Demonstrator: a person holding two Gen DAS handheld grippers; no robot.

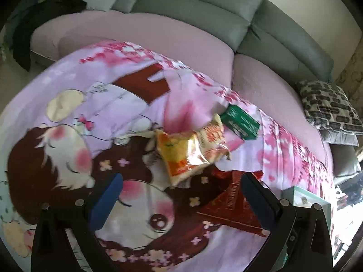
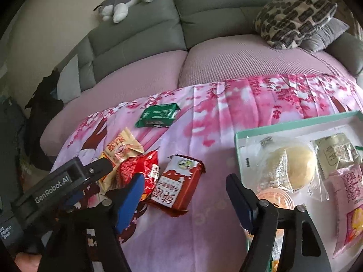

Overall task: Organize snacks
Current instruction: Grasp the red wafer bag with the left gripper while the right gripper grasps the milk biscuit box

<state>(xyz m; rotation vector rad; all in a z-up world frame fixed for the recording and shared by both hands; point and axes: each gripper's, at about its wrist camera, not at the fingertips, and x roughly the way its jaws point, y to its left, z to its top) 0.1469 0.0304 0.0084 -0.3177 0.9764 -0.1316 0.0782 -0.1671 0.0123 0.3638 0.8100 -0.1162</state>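
Snacks lie on a pink cartoon blanket (image 2: 215,124). In the right wrist view: a green packet (image 2: 157,115), a beige packet (image 2: 121,149), a shiny red packet (image 2: 139,170), a dark red packet (image 2: 175,187). A mint-rimmed tray (image 2: 295,124) at right holds several wrapped snacks. My right gripper (image 2: 183,195) is open and empty, just in front of the dark red packet. In the left wrist view my left gripper (image 1: 181,195) is open and empty, before a yellow-orange packet (image 1: 181,156), with the dark red packet (image 1: 229,206) by its right finger and the green packet (image 1: 240,122) beyond.
A grey sofa (image 2: 204,15) with pink seat covers (image 2: 238,54) lies behind the blanket. A patterned cushion (image 2: 292,18) sits at the right, a plush toy (image 2: 129,0) on the sofa back. The left gripper's body (image 2: 56,181) shows at the left.
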